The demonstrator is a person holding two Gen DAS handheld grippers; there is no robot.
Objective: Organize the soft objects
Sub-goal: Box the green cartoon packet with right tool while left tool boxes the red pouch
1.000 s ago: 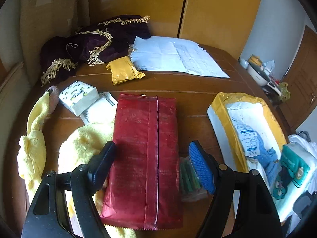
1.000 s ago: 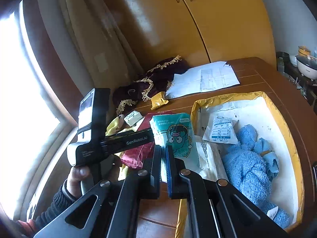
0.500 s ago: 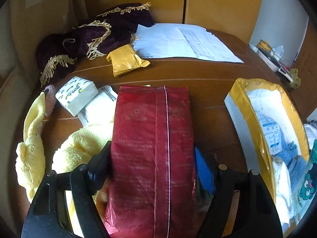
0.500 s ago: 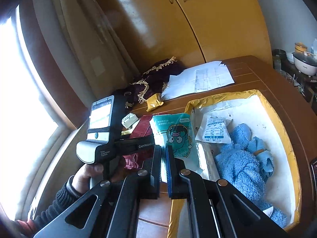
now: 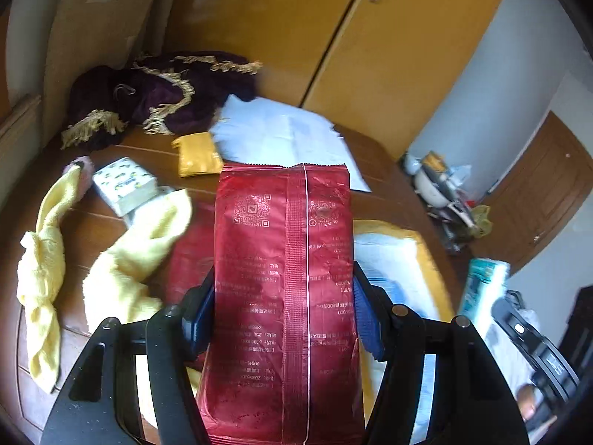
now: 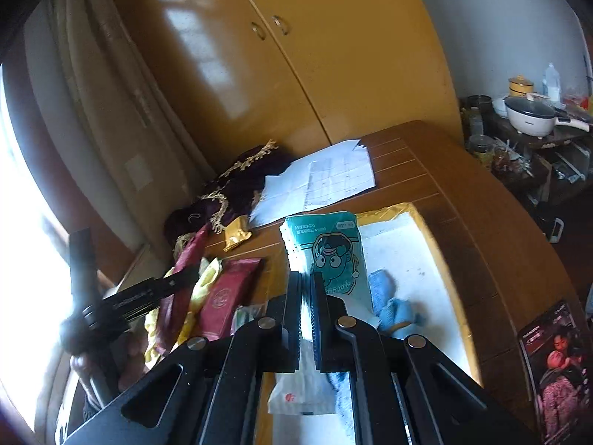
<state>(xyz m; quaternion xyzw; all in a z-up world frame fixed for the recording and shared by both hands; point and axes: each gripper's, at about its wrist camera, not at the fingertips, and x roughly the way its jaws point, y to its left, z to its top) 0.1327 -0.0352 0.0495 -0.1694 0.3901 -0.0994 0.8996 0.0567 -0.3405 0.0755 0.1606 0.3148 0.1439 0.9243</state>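
My left gripper (image 5: 281, 315) is shut on a dark red foil packet (image 5: 281, 259), held up off the wooden table (image 5: 381, 170) with its sealed end pointing away. A second red packet (image 5: 189, 256) lies below it beside a yellow towel (image 5: 129, 259). My right gripper (image 6: 307, 311) is shut on a teal tissue pack (image 6: 326, 252) with a cartoon face, above the near left part of the yellow-rimmed white bin (image 6: 437, 259). A blue towel (image 6: 393, 304) lies in the bin. The teal pack (image 5: 481, 289) also shows at the right of the left wrist view.
A white tissue pack (image 5: 124, 185), a gold pouch (image 5: 196, 154), papers (image 5: 285, 137) and a fringed purple cloth (image 5: 159, 89) lie at the table's far side. A yellow cloth (image 5: 40, 267) sits far left. A picture card (image 6: 552, 363) lies right of the bin. Cabinet doors (image 6: 259, 74) stand behind.
My left gripper closed on the red packet and lifted it off the table, uncovering a second red packet. My right gripper kept the teal pack and rose over the bin.
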